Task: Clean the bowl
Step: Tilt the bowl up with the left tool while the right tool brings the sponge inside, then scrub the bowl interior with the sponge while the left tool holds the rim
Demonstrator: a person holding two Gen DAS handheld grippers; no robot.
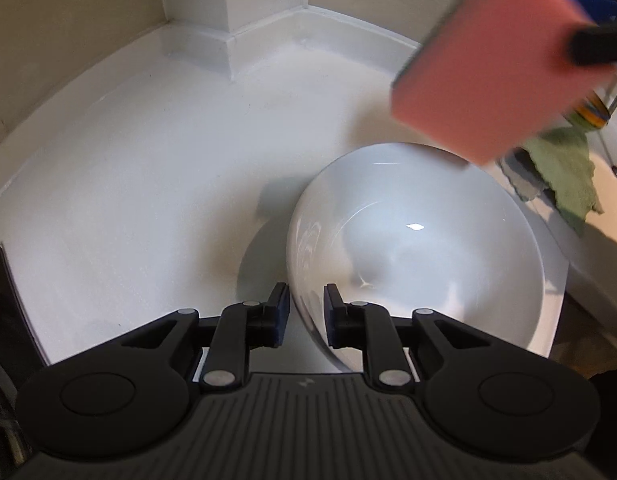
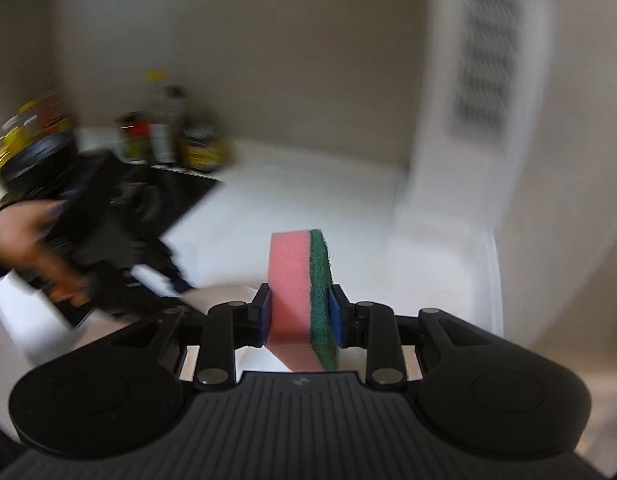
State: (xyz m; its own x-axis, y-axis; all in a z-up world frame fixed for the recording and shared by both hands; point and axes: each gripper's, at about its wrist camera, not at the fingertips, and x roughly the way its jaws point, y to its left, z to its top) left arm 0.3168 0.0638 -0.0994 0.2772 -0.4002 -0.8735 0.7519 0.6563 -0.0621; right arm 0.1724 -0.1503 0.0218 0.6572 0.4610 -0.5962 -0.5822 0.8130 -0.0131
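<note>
White tabletop [image 1: 128,168] fills the left wrist view, running back to a white upstand and a boxed column in the far corner, beige wall above. A dark hob edge shows at the near left.

Bowl [image 1: 420,256]: white, glossy, tilted on the tabletop with its opening facing up and to the right; inside looks clean or only wet, no residue I can make out. Its near-left rim sits between the fingers of the left tool [image 1: 305,312], one pad outside the wall and one inside. Jaws narrow; whether the pads actually press the rim, I cannot tell.

Sponge [image 1: 496,64]: pink foam with a green scouring face, hanging above and to the far right of the bowl, apart from it, motion-blurred. In the right wrist view the right tool [image 2: 300,312] is clamped on the sponge [image 2: 298,300], pink side left, green side right.

Green cloth [image 1: 564,168] lies crumpled just beyond the bowl's far-right rim. Blurred bottles [image 2: 168,128] stand at the far left by the wall.

Step in hand, by my judgement: bringing the sponge to the bowl; scrubbing not yet begun.

Next move calls for: lowering the sponge into the opening, a face flat to the inner wall, with the left tool steadying the rim against sliding.
</note>
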